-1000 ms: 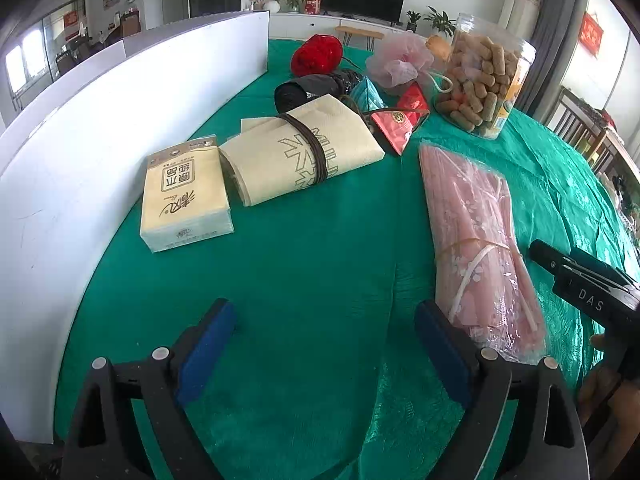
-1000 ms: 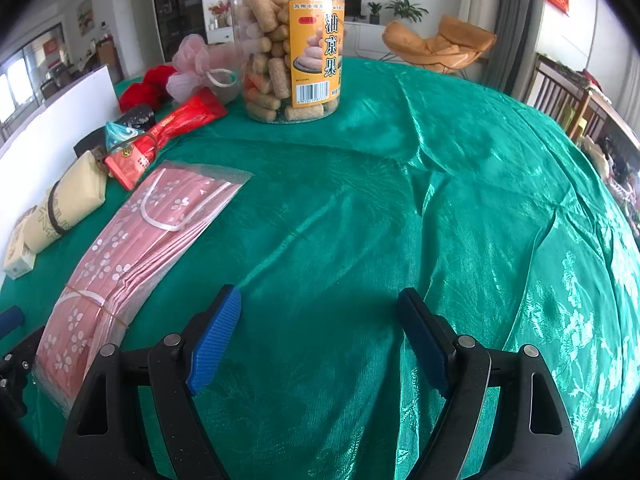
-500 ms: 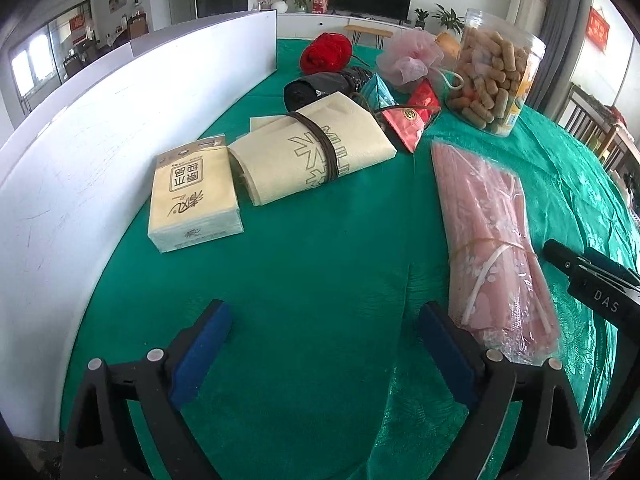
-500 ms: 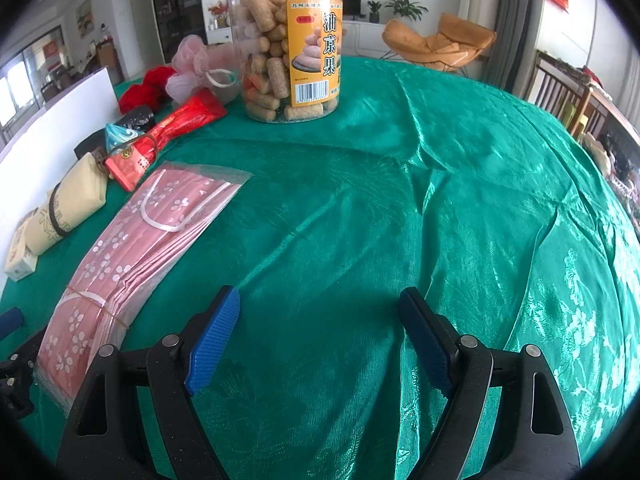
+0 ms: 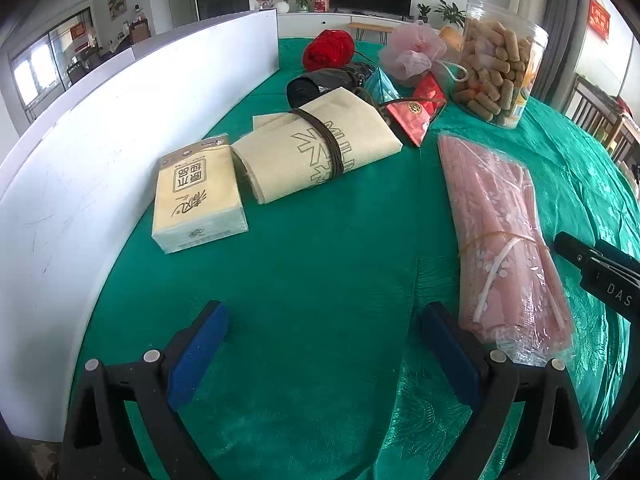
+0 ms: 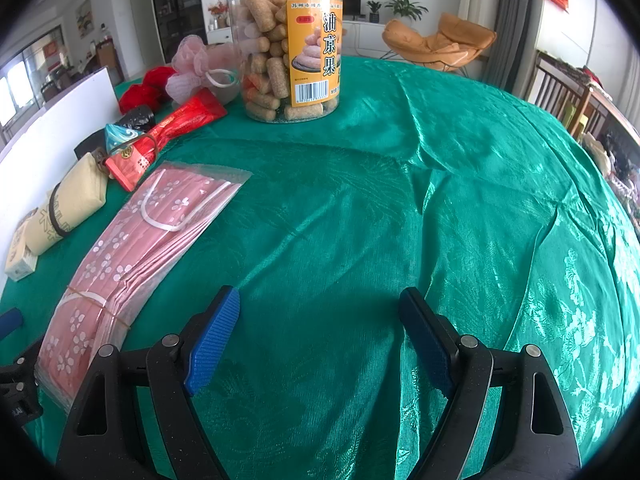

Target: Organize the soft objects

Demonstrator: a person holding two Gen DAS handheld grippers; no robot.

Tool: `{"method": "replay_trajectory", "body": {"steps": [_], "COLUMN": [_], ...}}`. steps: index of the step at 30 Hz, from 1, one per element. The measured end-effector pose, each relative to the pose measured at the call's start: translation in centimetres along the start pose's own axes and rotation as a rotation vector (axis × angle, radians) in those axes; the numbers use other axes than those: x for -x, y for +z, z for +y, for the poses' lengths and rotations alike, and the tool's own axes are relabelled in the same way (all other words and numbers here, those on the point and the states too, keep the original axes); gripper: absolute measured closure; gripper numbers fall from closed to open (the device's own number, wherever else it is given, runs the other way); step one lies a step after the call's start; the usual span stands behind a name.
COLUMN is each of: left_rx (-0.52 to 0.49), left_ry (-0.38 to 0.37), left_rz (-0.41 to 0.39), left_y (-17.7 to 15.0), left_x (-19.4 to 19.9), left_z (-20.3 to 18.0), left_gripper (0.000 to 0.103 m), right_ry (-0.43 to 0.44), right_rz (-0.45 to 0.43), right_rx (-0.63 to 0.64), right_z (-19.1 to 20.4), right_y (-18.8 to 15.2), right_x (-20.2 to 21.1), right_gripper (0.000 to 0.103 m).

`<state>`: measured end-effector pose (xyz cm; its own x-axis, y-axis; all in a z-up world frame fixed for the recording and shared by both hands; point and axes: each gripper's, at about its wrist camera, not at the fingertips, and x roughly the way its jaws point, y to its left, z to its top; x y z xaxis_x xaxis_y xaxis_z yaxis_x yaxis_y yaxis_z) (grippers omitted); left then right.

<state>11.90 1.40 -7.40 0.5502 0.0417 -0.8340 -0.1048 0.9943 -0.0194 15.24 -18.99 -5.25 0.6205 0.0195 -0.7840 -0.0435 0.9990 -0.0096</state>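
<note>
Since the earlier frames the left gripper (image 5: 324,356) has been opening its jaws a little further, with nothing between them but cloth, and its view is sitting slightly nearer the row of goods; the right gripper (image 6: 320,340) is keeping its place. Both tools are hanging spread wide and empty over the shiny green tablecloth (image 6: 440,200), tilted downward, probably readying for a first pick.

Taking the clear plastic snack jar with the orange label (image 6: 294,44) as the landmark: the flat pink flower-printed pack in clear wrap (image 5: 500,232), bound by a rubber band, is lying in front of it, just beside the left gripper's right-hand blue pad. Left of the jar are sitting the pink mesh bath puff (image 5: 412,54), a red ball of yarn (image 5: 328,50), a red foil packet (image 5: 416,114) and a black roll (image 5: 320,86). Further left and forward are lying the beige folded cloth bag cinched by a brown band (image 5: 316,152) and the pale yellow tissue pack (image 5: 198,200), touching each other and lined along the white board (image 5: 120,140), seemingly as a sorted row.
</note>
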Motion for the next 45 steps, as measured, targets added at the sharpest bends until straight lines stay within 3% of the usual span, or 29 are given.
{"method": "replay_trajectory", "body": {"steps": [45], "left_rx": [0.013], "left_ry": [-0.005], "left_rz": [-0.002], "left_y": [-0.03], "left_x": [-0.02], "left_z": [0.24], "left_gripper": [0.005], "right_ry": [0.000], "right_rz": [0.000], "right_rx": [0.000], "right_z": [-0.02], "right_y": [0.01], "right_x": [0.02], "right_gripper": [0.019]}}
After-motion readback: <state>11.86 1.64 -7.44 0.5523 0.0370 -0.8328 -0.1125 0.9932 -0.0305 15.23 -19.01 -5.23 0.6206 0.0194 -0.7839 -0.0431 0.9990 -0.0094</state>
